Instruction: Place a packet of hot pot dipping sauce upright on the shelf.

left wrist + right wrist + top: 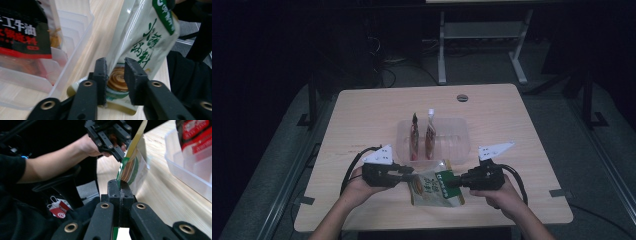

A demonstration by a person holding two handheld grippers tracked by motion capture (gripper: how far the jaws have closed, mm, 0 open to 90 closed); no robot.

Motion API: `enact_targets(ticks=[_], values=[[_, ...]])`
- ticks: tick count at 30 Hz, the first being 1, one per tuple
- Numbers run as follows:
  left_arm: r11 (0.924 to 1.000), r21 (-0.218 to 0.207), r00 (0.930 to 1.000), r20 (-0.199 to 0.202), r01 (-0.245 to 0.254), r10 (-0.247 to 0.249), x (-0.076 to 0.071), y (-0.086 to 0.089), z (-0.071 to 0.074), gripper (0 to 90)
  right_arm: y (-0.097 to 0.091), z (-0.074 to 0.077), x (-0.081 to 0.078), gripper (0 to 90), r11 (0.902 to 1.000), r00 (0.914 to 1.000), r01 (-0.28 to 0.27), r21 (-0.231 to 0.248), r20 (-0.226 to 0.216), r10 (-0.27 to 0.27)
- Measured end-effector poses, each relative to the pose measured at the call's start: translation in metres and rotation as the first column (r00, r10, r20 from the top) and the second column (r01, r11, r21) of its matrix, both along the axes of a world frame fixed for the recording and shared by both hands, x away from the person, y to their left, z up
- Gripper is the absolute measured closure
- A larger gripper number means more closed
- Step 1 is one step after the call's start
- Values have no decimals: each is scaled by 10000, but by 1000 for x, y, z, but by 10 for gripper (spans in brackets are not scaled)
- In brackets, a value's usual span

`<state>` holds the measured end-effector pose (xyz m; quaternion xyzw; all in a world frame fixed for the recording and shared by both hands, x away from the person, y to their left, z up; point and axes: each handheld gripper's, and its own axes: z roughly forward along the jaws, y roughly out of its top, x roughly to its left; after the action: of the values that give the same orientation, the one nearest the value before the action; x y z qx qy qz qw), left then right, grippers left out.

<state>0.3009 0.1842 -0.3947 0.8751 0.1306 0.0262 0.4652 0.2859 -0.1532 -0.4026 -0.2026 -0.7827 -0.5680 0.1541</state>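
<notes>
The desk (362, 115) of pale wood takes up the middle of the high view, with dark floor around it. At its centre stands a clear tray (404, 145) with ribbed slots, and two red sachets (414, 140) stand upright in it, side by side. Just below the tray, in the lower middle of the frame, a white and green pouch (437, 189) is held between the two tongs, its lower edge at the desk.

The right tongs (458, 182), in the lower right of centre, are clamped tight on the pouch's green edge; in the right gripper view the jaws meet on the thin foil (119, 182). The left tongs (411, 176), lower left of centre, stand partly apart, with the pouch's bottom corner (117, 80) between the jaws. The left jaw lies against the foil; whether the right one touches it I cannot tell.
</notes>
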Motion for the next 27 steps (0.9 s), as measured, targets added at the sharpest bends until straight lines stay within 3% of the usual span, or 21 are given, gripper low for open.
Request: enact_targets(ticks=[3, 7, 14, 19, 27], values=[[9999, -7, 9998, -94, -164, 164, -1, 5, 0, 590, -1, 5, -2, 900, 9997, 9999, 52, 258, 154, -56], [9999, 122, 9995, -307, -88, 92, -3, 11, -3, 546, -5, 13, -3, 900, 9978, 9993, 109, 659, 350, -132], [9975, 704, 9978, -669, 82, -35, -9, 13, -16, 441, -18, 29, -3, 900, 9936, 9975, 412, 1053, 533, -470], [9918, 1272, 9954, -954, 79, 43, -9, 12, -26, 336, -28, 44, 0, 900, 9880, 9919, 714, 1369, 943, -848], [9897, 1433, 9919, -1244, -61, 242, -8, 13, -34, 271, -35, 64, 14, 900, 9847, 9804, 1190, 1270, 1420, -1368]])
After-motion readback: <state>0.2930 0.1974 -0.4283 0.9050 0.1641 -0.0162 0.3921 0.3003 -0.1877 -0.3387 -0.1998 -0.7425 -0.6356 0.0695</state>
